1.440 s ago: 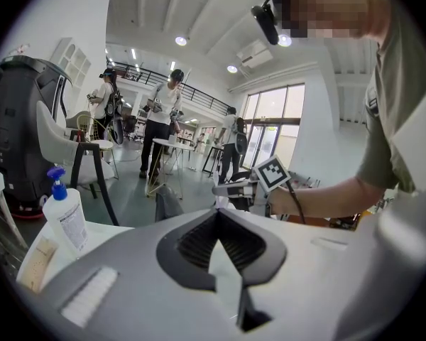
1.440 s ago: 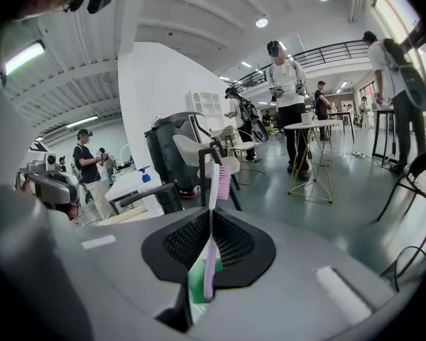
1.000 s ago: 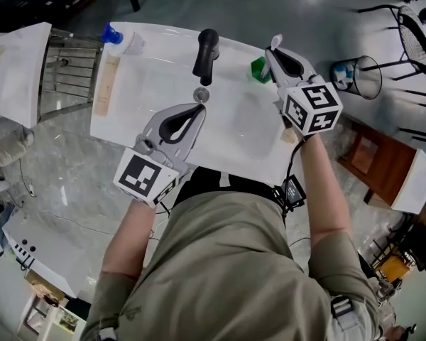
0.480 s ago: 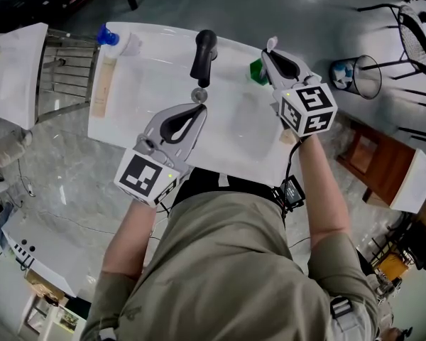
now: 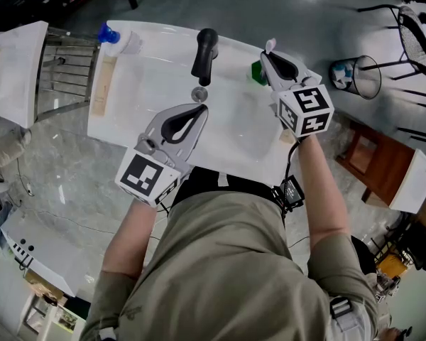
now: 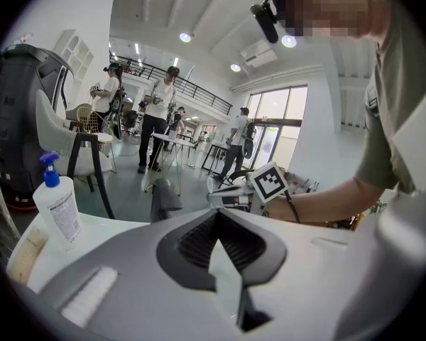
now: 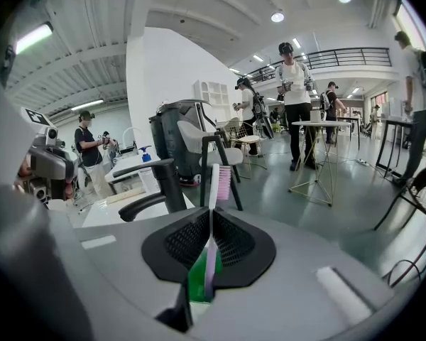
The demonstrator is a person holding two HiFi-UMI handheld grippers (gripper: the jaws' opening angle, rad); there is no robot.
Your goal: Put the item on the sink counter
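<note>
The right hand-held gripper (image 5: 269, 48) is pinching a pink-bristled toothbrush (image 7: 211, 215) upright over the white worktop (image 5: 145, 84), right of the black tap (image 5: 204, 54) and by a green cup (image 5: 258, 71). The left hand-held gripper (image 5: 199, 109) is hovering in front of the tap, pressed together on nothing. A pump bottle (image 5: 117, 38) is standing far left of the tap, with people beyond on the grey floor (image 5: 284, 6).

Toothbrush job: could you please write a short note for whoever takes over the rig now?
Right claw: shut on the pink-bristled, pale-handled toothbrush, near the green plastic cup at the back right of the white sink counter.
Left claw: shut, empty, over the basin in front of the black tap.
Done: toothbrush gripped.
Left: lay it on a bare part of the counter, then open the claw.
</note>
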